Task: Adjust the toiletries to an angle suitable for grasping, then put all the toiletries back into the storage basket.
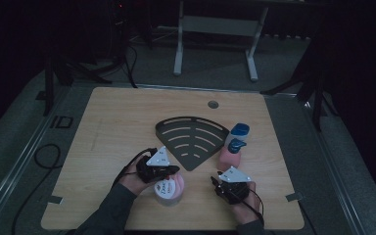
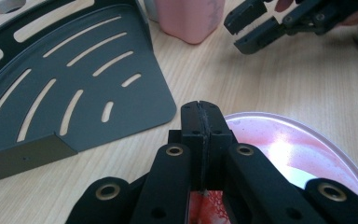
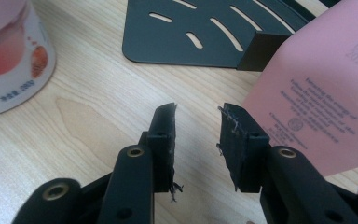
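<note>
Hovering over the near middle of the wooden table, the left gripper has its jaws pressed together with nothing between them; they sit directly above the pink-topped tub, whose lid spreads out beneath and to the right of the jaw tips in the left gripper view. From the high view the left gripper overlaps the far edge of that tub, which stands upright on the table. To the right, the right gripper holds its jaws spread with bare tabletop between them; the pink bottle stands just beside the right-hand jaw, outside the gap and slightly farther off, not touched by either pad. In the high view the right gripper lies near the bottle, which has a dark blue cap, and a second blue-capped bottle stands just behind it. The dark slotted corner shelf lies flat in the middle of the table, left of both bottles and far of the tub.
</note>
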The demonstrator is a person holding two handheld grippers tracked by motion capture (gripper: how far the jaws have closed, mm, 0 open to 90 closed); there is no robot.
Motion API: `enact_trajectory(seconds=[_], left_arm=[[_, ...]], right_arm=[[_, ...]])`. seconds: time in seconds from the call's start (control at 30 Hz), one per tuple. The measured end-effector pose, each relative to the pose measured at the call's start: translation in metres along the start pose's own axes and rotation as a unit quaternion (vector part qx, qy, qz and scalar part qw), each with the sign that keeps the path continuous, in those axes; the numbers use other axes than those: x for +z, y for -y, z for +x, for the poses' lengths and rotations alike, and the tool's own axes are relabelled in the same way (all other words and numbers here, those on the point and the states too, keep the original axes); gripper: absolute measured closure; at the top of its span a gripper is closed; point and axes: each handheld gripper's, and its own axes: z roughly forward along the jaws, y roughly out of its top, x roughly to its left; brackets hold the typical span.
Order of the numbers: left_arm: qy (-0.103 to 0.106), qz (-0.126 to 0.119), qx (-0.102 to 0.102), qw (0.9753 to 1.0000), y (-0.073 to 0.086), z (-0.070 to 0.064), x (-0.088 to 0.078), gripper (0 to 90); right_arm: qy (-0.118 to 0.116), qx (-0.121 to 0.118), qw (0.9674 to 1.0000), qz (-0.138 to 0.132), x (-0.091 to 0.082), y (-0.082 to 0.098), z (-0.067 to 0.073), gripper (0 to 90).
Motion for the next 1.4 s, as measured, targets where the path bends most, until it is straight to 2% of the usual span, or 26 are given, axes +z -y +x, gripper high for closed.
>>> enact_trajectory(seconds=[0.17, 0.3, 0.4, 0.5, 0.67, 0.87, 1.03, 1.07, 1.1, 1.13, 1.2, 1.33, 1.4], left_arm=[[0.001, -0.004, -0.007, 1.0, -0.003, 0.005, 0.005, 89.8], [-0.005, 0.011, 0.0, 0.9999, -0.011, 0.007, 0.01, 89.8], [-0.01, 0.019, 0.003, 0.9998, -0.017, 0.007, 0.016, 89.8], [-0.008, 0.015, -0.002, 0.9998, -0.021, 0.009, 0.021, 89.8], [-0.013, 0.015, -0.004, 0.9998, -0.021, 0.009, 0.022, 89.6], [-0.025, -0.014, -0.032, 0.9991, -0.013, 0.015, 0.002, 77.9], [-0.046, -0.023, -0.065, 0.9965, 0.0, 0.023, -0.018, 61.6], [-0.046, -0.023, -0.065, 0.9965, 0.0, 0.023, -0.018, 59.7], [-0.051, -0.025, -0.078, 0.9954, 0.008, 0.026, -0.025, 59.7], [-0.057, -0.026, -0.082, 0.9947, 0.011, 0.027, -0.028, 55.9], [-0.059, -0.028, -0.09, 0.9938, 0.017, 0.029, -0.034, 52.9], [-0.079, -0.03, -0.102, 0.9911, 0.026, 0.032, -0.043, 47.0], [-0.077, -0.03, -0.103, 0.9913, 0.028, 0.033, -0.047, 45.1]], right_arm=[[0.003, -0.016, 0.9998, -0.012, 0.0, 0.0, -0.002, 62.9], [0.0, -0.01, 0.9999, -0.012, 0.0, -0.001, -0.004, 62.6], [-0.013, -0.011, 0.9998, -0.009, -0.001, -0.005, -0.005, 60.3], [-0.021, -0.015, 0.9996, -0.009, -0.002, -0.009, -0.007, 60.5], [-0.037, -0.024, 0.999, -0.007, -0.003, -0.015, -0.007, 60.5], [-0.05, -0.031, 0.9982, -0.011, -0.001, -0.019, -0.006, 60.0], [-0.068, -0.066, 0.9955, -0.011, 0.002, -0.022, 0.002, 55.3], [-0.068, -0.066, 0.9955, -0.011, 0.002, -0.022, 0.002, 55.3], [-0.067, -0.075, 0.9949, -0.007, 0.003, -0.022, 0.004, 54.3], [-0.071, -0.086, 0.9938, 0.002, 0.005, -0.022, 0.006, 52.4], [-0.075, -0.087, 0.9934, 0.003, 0.006, -0.021, 0.007, 49.3], [-0.087, -0.094, 0.9918, 0.006, 0.004, -0.021, 0.008, 48.0], [-0.095, -0.088, 0.9915, 0.005, 0.004, -0.021, 0.008, 46.0]])
